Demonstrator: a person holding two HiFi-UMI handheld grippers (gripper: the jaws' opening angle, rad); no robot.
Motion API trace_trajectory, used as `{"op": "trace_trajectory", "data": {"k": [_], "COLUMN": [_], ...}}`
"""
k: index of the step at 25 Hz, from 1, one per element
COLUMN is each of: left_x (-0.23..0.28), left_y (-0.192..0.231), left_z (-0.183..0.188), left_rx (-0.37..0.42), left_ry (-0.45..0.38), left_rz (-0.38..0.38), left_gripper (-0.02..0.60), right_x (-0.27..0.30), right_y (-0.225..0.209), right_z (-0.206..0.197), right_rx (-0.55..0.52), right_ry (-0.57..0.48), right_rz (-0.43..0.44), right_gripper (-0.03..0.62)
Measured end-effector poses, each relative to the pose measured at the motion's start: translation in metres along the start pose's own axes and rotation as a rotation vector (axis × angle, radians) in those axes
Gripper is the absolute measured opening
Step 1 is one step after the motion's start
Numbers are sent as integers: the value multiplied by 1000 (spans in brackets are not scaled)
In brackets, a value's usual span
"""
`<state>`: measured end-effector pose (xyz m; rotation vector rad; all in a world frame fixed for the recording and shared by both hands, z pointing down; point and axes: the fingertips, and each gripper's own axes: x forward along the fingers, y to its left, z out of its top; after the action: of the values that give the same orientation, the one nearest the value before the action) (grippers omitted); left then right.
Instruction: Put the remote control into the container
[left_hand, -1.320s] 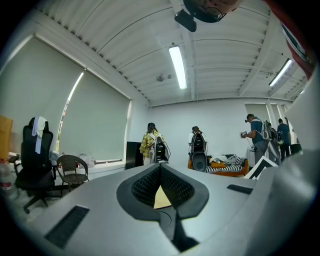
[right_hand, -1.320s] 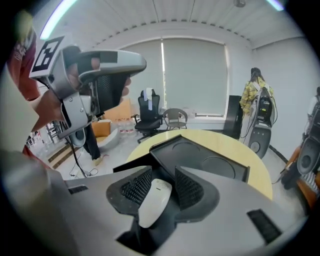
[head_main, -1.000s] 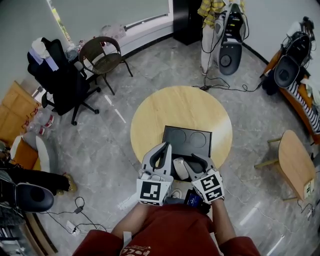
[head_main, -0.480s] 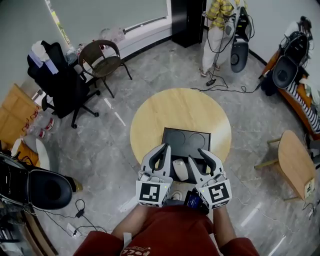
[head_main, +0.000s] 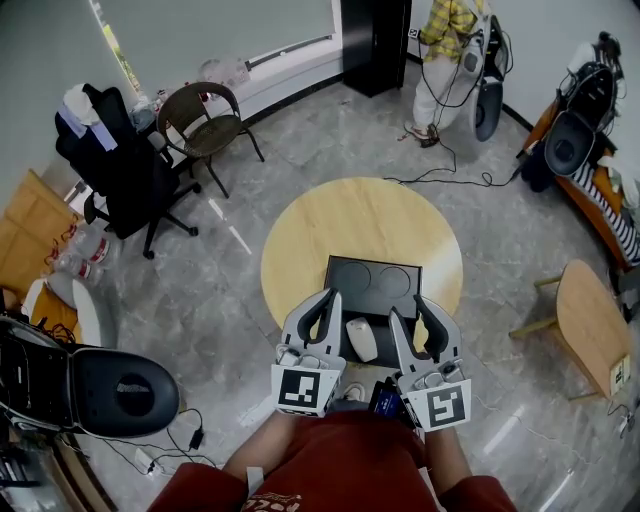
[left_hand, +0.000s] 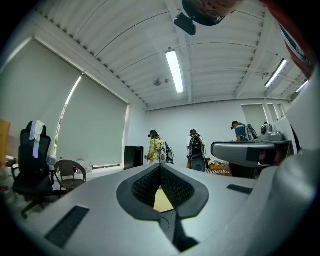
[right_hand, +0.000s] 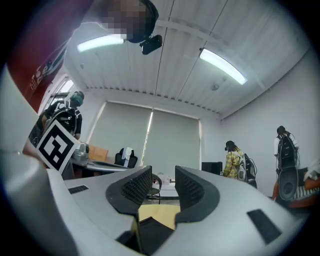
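Note:
A white remote control lies in the near part of a black container, a shallow tray with two round recesses, on a round wooden table. My left gripper hovers just left of the remote with its jaws pressed together; in the left gripper view my left gripper has its tips meeting and nothing between them. Right of the remote my right gripper stands open and apart from it. The right gripper view has my right gripper empty, above the container.
A black office chair and a brown chair stand far left. At the right is a small wooden side table. A person in a yellow shirt stands beyond the table. Cables lie on the floor.
My right gripper has drawn back to the right, away from the remote, and now stands open. The remote stays in the container. The left gripper has not moved.

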<state>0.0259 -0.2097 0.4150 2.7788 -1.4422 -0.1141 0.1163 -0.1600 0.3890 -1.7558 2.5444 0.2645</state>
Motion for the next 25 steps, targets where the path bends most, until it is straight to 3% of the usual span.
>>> {"op": "trace_trajectory", "data": {"k": [8, 11, 15, 17, 21, 25], "left_x": [-4, -2, -4, -3, -6, -5], "left_y": [0, -1, -2, -3, -2, -2], "left_z": [0, 7, -2, 4, 0, 6], "left_rx": [9, -7, 13, -7, 4, -7], "left_ry": [19, -16, 33, -10, 12, -24], "left_rz": [-10, -6, -14, -11, -16, -13], "left_gripper": [15, 15, 15, 15, 15, 15], "right_x": [-2, -3, -5, -4, 0, 1], "right_y": [-1, -3, -6, -6, -8, -9], "right_z": [-3, -2, -3, -8, -12, -11], "right_rx": [14, 25, 31, 43, 91, 62], "right_ry": [15, 9, 7, 40, 90, 101], "right_rz": [-10, -10, -27, -29, -38, -57], "right_gripper": [138, 135, 62, 37, 23, 23]}}
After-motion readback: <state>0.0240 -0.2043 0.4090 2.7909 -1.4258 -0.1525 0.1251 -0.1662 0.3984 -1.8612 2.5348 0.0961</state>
